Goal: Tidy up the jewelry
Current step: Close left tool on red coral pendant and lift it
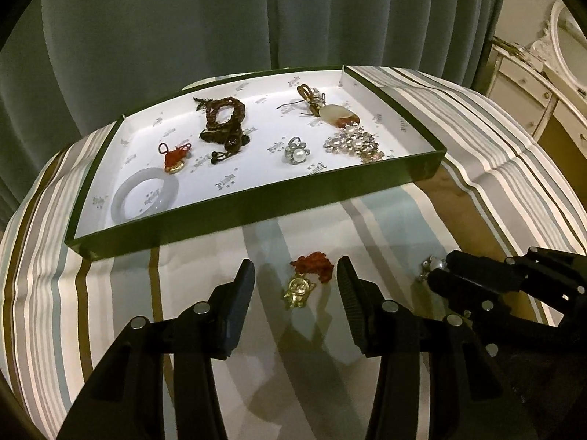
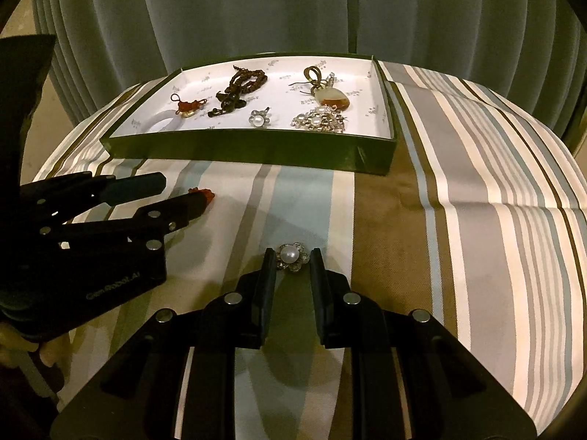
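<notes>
your right gripper (image 2: 292,258), open, brackets the pearl flower brooch (image 2: 292,257) at twelve o'clock on the tabletop (image 2: 403,227), while your left gripper (image 1: 295,280), open, straddles the gold charm (image 1: 299,288).

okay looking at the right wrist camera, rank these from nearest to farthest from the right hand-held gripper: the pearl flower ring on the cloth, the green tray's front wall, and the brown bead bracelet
1. Pearl flower ring: on the striped cloth, right at the tips of the right hand-held gripper.
2. Green tray's front wall: farther ahead, across the cloth.
3. Brown bead bracelet: inside the tray, toward its back, left of centre.
</notes>
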A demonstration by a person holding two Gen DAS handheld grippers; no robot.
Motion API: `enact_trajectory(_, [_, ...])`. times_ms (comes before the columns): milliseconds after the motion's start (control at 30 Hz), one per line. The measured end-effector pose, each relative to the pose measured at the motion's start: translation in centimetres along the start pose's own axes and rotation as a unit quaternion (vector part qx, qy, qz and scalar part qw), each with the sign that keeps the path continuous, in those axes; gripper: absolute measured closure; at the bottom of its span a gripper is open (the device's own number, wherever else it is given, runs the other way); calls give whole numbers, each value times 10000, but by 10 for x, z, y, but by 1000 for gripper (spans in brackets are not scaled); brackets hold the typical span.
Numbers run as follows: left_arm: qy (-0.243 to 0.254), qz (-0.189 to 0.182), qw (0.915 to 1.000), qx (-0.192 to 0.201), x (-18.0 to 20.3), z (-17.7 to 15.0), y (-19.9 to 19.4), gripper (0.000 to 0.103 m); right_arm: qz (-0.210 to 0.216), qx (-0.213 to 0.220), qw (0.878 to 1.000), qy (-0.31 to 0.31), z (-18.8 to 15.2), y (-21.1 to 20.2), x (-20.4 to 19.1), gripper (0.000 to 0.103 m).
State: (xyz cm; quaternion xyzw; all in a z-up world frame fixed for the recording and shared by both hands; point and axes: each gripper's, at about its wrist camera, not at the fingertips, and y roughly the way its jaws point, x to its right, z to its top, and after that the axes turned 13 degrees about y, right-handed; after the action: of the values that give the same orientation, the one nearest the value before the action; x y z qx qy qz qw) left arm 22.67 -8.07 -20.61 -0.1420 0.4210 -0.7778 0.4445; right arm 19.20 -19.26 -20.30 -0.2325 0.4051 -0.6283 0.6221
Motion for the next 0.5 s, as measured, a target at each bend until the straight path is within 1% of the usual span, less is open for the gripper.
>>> enact_trajectory(100, [-8, -28, 10000, -27, 0, 1, 3, 57, 4, -1, 10000, 7, 0, 0, 0, 84])
enact_trajectory(133, [-15, -43, 10000, -29, 0, 2, 4, 62, 2, 0, 10000, 6, 0, 0, 0, 84])
enact_trajectory(300, [-9, -153, 9999, -47, -1, 4, 9, 73, 0, 1, 10000, 12, 0, 0, -1, 84])
enact_trajectory(333, [-3, -160, 9999, -52, -1, 4, 9, 77, -1, 2, 10000, 11, 0, 0, -1, 84])
enact_trajectory(400, [-2, -159, 9999, -46, -1, 4, 10, 78, -2, 2, 10000, 9, 0, 0, -1, 84])
enact_trajectory(500, [19, -152, 9999, -37, -1, 4, 10, 83, -1, 3, 10000, 10, 0, 0, -1, 84])
